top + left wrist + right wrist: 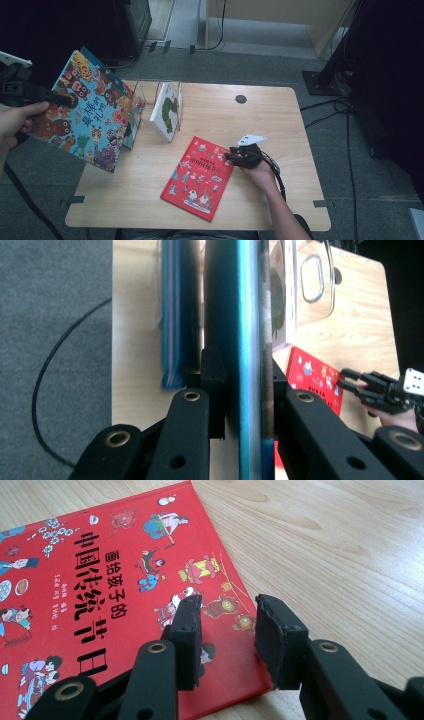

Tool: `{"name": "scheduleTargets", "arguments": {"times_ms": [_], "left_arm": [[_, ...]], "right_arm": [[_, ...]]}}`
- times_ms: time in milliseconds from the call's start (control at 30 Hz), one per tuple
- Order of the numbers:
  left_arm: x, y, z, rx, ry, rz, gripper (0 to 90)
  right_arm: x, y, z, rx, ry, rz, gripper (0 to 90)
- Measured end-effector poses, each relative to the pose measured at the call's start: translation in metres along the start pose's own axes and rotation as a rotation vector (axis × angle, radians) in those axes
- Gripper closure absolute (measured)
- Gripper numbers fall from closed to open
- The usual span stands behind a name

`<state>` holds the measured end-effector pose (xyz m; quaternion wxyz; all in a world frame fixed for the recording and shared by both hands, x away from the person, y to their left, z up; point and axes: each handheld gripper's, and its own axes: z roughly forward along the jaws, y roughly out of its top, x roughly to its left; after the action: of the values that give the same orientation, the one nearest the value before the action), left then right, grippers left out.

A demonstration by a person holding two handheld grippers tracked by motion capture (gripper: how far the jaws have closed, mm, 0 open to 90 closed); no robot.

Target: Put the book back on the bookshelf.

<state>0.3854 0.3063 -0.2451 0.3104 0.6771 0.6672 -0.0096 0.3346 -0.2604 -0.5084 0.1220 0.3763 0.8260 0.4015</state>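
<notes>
The left gripper (52, 97) pinches the colourful picture book (87, 111) by its edge, holding it tilted above the table's (280, 120) left edge — in the left gripper view its cover is hidden, edge-on. The right gripper (234, 156), jaws spread with nothing between them, rests at the right edge of the red book (197, 177) lying flat near the table's front edge.

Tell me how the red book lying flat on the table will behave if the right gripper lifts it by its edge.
The red book looks like a thin hardcover, so it should probably stay stiff rather than droop. Its cover seems glossy in the right gripper view, so it may slip between the pads. The right gripper stands open over one edge; gripped there, the far side will likely sag downward.
</notes>
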Motion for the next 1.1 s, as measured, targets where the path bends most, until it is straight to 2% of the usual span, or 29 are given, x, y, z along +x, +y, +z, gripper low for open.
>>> {"name": "scheduleTargets", "arguments": {"times_ms": [133,233,333,433,533,700,833,900,1000,1100], "left_arm": [[-0.002,0.011,0.012,-0.009,0.004,-0.01,80.0],[-0.006,0.016,0.022,-0.014,0.012,0.006,79.9],[-0.008,0.022,0.034,-0.011,0.022,0.005,79.9],[-0.011,0.026,0.044,-0.011,0.038,0.027,79.4],[-0.012,0.028,0.054,-0.009,0.042,0.022,79.2],[-0.011,0.029,0.057,0.0,0.065,0.032,79.5],[-0.013,0.028,0.06,0.024,0.08,0.07,78.9],[-0.014,0.028,0.062,0.04,0.057,0.085,77.4],[-0.013,0.028,0.057,0.011,0.001,0.069,73.8],[-0.015,0.028,0.054,0.006,-0.025,0.067,69.6]], "right_arm": [[0.0,0.0,0.0,-0.001,0.002,0.0,63.3],[0.002,0.0,0.0,0.006,0.012,-0.006,63.3],[0.005,0.0,0.0,0.012,0.015,-0.028,62.9],[0.007,0.0,0.0,0.013,0.02,-0.026,62.7],[0.007,-0.001,-0.001,0.009,0.021,-0.03,62.4],[0.008,-0.002,-0.002,0.008,0.022,-0.03,61.9],[0.008,-0.003,-0.003,0.009,0.019,-0.028,61.7],[0.008,-0.004,-0.004,0.008,0.016,-0.028,61.7],[0.007,-0.005,-0.004,0.003,0.021,-0.016,61.8],[0.007,-0.005,-0.004,0.0,0.023,-0.011,61.8]]}}
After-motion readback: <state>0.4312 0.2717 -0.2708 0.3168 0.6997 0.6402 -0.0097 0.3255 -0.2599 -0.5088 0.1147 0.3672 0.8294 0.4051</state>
